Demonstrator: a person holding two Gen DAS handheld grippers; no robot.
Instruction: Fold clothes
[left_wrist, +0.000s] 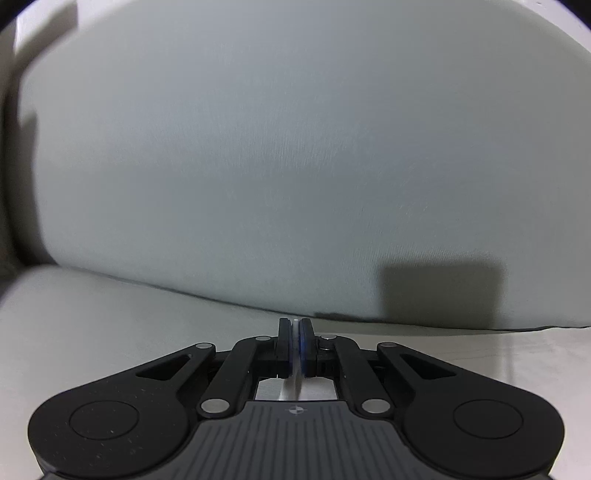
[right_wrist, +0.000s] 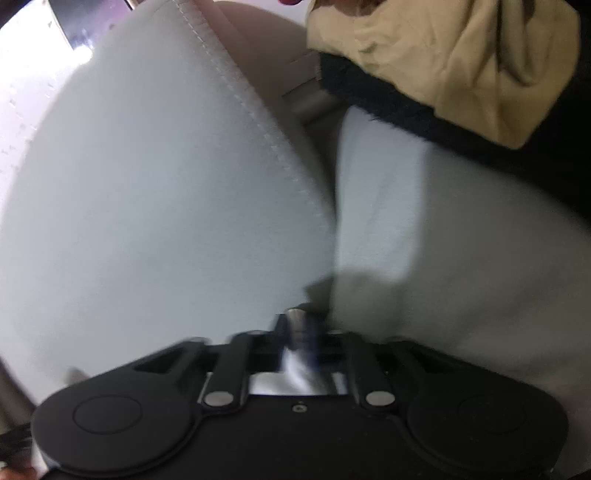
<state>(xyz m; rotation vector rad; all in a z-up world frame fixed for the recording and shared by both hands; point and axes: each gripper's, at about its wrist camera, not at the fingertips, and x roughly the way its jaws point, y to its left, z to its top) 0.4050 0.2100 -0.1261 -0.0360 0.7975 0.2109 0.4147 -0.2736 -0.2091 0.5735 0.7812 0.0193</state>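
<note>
- Here, left tool (left_wrist: 295, 341): pads pressed together on a thin white strip of fabric edge; blue pad face shows on the 3 o'clock finger.
- Pale grey-white garment (left_wrist: 280, 158) fills most of the left wrist view, from 9 to 3 o'clock across the top; long axis runs side to side, lower edge slanting down toward 4 o'clock.
- Garment fabric is smooth, matte, fine knit, with faint diagonal creases near centre; it bulges in a broad dome (fisheye adds curve).
- A pale, slightly glossy surface (left_wrist: 92, 314) shows below the garment from 7 to 4 o'clock; a dark square shadow falls on the cloth at 4 o'clock.
- Right tool (right_wrist: 301, 325): motion-blurred, fingers look close together with cloth bunched at the tips; can't tell for sure whether it pinches the cloth.
- In the right wrist view the same garment (right_wrist: 155, 206) hangs as two panels, long axis running 6 to 12 o'clock; a double-stitched hem (right_wrist: 236, 85) slants from 12 toward centre.
- Crumpled tan cloth (right_wrist: 454, 55) at 1 o'clock, soft and wrinkled, lying on something black and fuzzy (right_wrist: 388, 107); both cut off by the frame.
- 10 o'clock corner is overexposed; detail there unreadable.
</note>
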